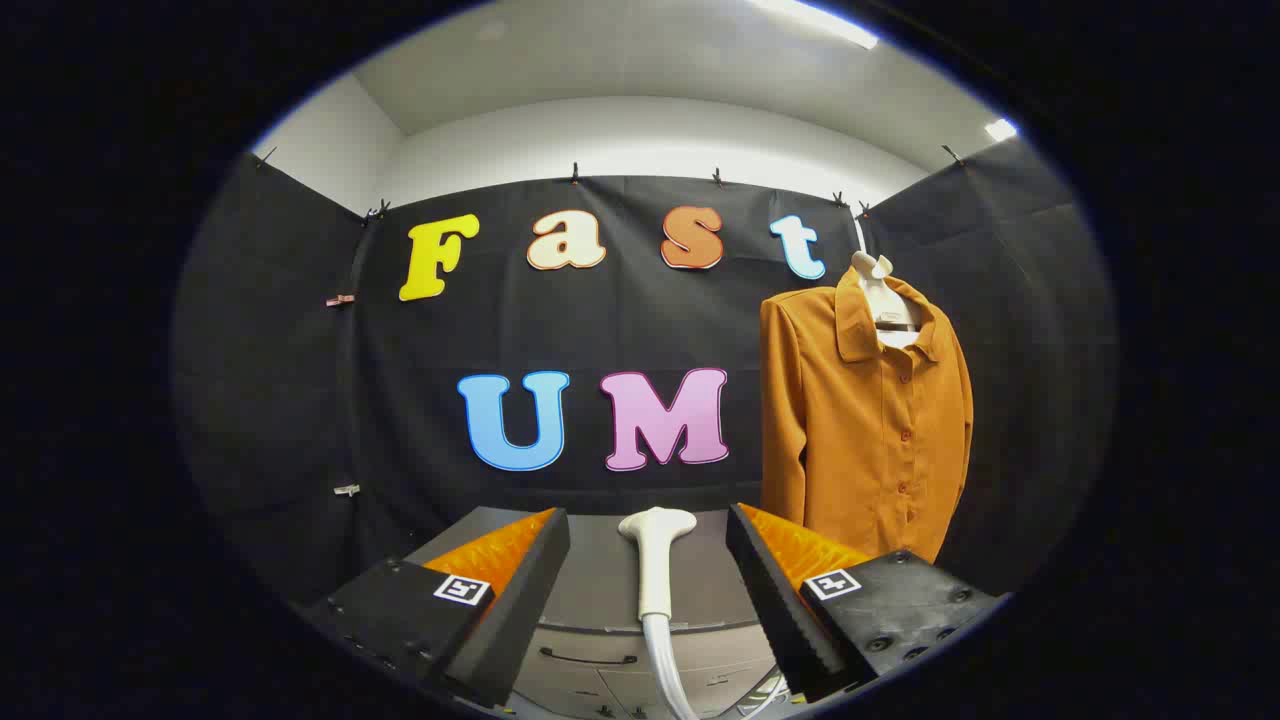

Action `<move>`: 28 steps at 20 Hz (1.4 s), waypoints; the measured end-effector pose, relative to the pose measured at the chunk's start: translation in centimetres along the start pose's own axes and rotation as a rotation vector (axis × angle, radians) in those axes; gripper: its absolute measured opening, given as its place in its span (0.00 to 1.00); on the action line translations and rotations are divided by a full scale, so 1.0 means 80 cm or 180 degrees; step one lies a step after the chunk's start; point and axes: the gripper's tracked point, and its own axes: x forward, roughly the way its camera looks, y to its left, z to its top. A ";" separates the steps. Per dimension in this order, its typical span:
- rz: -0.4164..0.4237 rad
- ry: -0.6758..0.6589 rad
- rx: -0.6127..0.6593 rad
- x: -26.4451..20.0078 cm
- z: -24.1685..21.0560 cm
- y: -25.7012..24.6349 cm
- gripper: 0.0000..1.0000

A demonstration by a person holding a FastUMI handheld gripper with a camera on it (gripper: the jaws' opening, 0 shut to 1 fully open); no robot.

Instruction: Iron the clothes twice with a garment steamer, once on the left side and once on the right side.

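Gripper (645,600): fingers wide apart, pressing on nothing, with the steamer standing in the gap between them.
Steamer (655,560): white handheld head, upright, its flared nozzle at 12 o'clock of its own handle; a pale hose (668,670) runs down from it at 6 o'clock. Neither finger looks to be touching it.
Cabinet (600,580): grey top with drawers below, just behind and under the steamer, which appears to rest there.
Shirt (865,430): orange-brown, buttoned, long-sleeved, hanging on a pale hanger (885,295) against the booth's black wall, at about 2 o'clock from the fingers and well beyond them.
Step in hand: judged to be the opening one, taking up the steamer; no ironing pass looks begun, as the tool stands well apart from the shirt.
Next move calls for: closing both fingers squarely on the handle below the nozzle, lifting without snagging the hose, then carrying it toward 2 o'clock to one side of the shirt front.
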 end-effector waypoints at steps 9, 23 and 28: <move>-0.0052 -0.0066 0.0018 -0.005 0.009 0.000 0.98; -0.0092 0.0004 -0.0019 -0.011 0.002 0.017 0.98; -0.0125 0.0029 -0.0035 -0.013 0.000 0.032 0.98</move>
